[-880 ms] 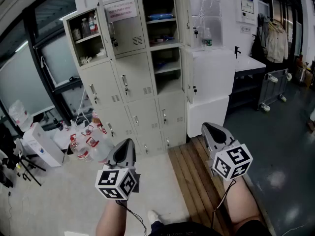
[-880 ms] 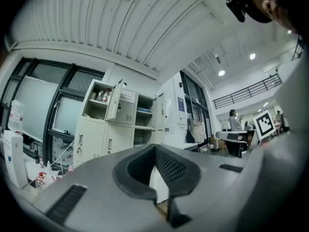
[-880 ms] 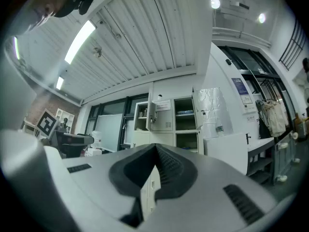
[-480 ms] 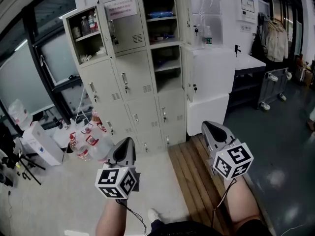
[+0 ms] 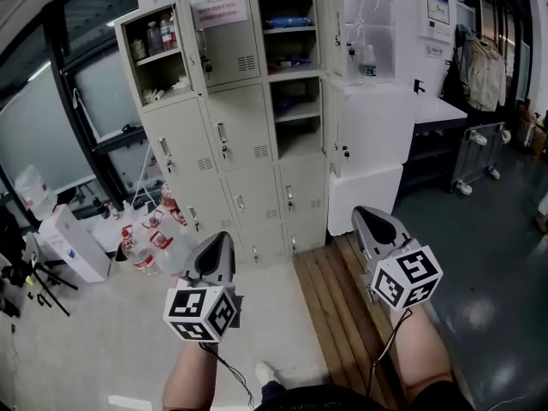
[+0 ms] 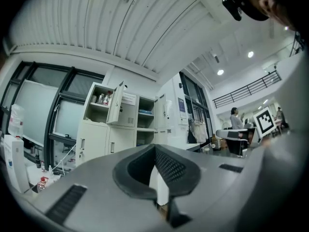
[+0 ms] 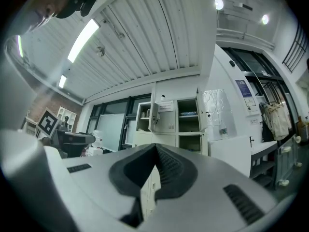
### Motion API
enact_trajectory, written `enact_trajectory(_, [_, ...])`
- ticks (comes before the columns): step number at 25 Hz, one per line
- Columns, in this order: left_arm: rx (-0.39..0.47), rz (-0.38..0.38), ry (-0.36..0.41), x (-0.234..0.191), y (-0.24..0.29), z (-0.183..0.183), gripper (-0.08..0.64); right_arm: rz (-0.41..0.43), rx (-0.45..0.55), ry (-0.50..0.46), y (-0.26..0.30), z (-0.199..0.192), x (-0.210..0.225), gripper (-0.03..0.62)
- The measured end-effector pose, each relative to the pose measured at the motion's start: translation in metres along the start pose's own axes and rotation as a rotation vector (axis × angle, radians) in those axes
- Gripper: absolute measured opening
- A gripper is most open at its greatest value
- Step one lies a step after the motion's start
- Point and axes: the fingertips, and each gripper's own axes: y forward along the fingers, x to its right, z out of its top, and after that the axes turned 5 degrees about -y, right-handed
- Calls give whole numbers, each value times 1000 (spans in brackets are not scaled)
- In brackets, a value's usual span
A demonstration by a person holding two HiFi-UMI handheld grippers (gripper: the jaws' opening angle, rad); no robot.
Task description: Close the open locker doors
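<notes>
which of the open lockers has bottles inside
The top-left locker, door swung out: bottles stand on its upper shelf. The other two open ones, the top-right locker and the locker below it, show no bottles.

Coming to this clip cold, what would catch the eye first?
The beige locker bank straight ahead, with its top-left door and two upper-right doors standing open. In the foreground, the left gripper and right gripper, each with a marker cube, are shut and empty. Bottles cluster on the floor at the locker's lower left.
</notes>
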Motion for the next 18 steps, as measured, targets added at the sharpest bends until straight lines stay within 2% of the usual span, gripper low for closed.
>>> enact_trajectory(8, [17, 19, 6, -26, 6, 9, 3, 20, -2, 1, 26, -1, -11, 0])
enact_trajectory(18, [8, 17, -1, -55, 26, 12, 3, 10, -8, 49, 64, -7, -10, 0])
